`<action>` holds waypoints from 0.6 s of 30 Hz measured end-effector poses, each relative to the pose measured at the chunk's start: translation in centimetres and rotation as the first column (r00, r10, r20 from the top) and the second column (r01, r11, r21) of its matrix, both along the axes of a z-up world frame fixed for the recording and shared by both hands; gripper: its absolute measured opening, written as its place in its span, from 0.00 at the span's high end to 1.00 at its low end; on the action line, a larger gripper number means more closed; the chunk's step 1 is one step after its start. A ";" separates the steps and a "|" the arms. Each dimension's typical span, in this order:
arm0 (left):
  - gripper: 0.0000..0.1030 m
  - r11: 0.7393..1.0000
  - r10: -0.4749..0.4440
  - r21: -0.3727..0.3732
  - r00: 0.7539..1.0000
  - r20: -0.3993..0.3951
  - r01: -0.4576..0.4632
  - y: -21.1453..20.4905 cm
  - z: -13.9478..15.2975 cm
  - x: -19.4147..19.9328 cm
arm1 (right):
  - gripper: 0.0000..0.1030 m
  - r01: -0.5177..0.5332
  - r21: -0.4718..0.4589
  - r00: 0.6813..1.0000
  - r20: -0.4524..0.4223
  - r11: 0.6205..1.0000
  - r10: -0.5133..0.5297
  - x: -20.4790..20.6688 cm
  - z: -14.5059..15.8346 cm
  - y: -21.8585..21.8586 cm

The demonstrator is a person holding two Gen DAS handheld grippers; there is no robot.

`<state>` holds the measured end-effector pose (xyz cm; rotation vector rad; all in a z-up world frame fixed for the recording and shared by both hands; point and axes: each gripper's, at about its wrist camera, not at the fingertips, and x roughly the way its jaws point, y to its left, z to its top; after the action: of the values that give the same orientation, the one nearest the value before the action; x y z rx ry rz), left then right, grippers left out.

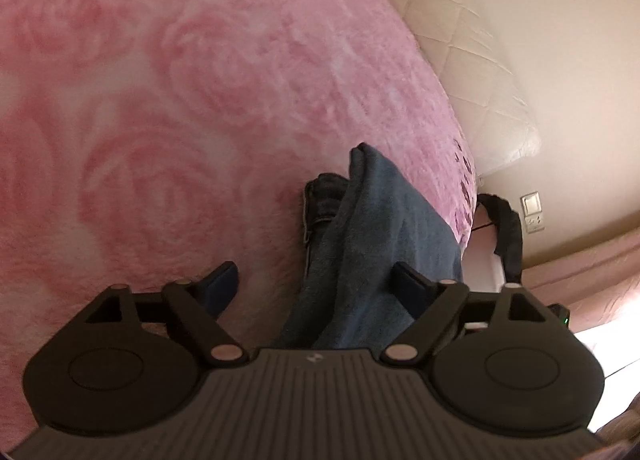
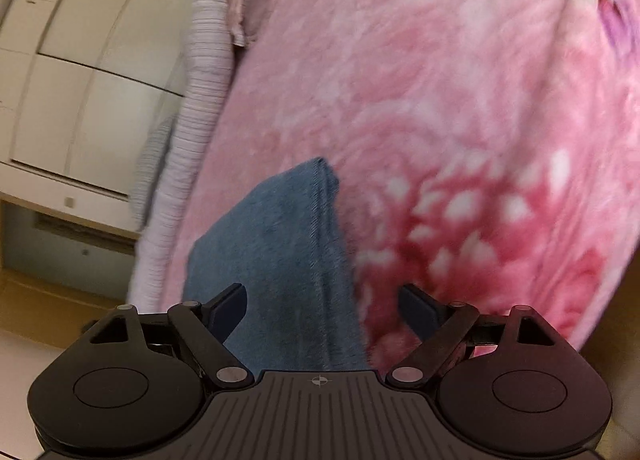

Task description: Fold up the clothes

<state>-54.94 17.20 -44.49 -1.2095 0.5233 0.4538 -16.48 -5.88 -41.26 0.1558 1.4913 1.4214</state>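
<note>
Bedroom, by the look of it: cream wall with a light switch (image 1: 531,207) in the left view, pale wardrobe doors (image 2: 80,71) in the right. Bed spread with a plush pink rose-print blanket (image 1: 200,99), quilted cream pillow (image 1: 472,71) at its head, striped lilac cover (image 2: 200,99) along the far edge. Lying on the blanket near the bed's edge, blue jeans (image 1: 372,244), bunched and partly doubled over, stitched hem (image 2: 320,195) pointing away from the right camera. Left hand-held gripper (image 1: 316,280) released, fingers spread either side of the denim, gripping nothing. Right hand-held gripper (image 2: 322,304) likewise released, straddling the hem end. Probably poised at opposite ends to take hold together and square the fold.
</note>
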 end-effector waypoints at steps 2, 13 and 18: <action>0.07 1.000 0.017 -0.012 0.999 0.046 -0.016 0.0 -0.8 0.4 | 0.16 -0.036 0.006 0.999 0.036 0.999 0.036 -0.4 -0.5 0.4; 0.42 1.000 -0.010 0.003 1.000 0.006 0.010 -2.6 0.8 4.2 | 0.58 -0.085 -0.027 0.991 -0.103 0.996 0.082 -1.0 -2.1 1.4; 0.54 0.994 0.073 0.077 0.997 -0.001 -0.073 -5.1 6.4 2.9 | 0.73 -0.124 -0.026 0.982 -0.147 0.992 0.119 -0.6 0.2 1.7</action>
<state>-52.02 12.15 -38.12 -1.1565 0.4618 0.5339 -17.11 -4.15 -41.05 0.1514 1.6687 1.5067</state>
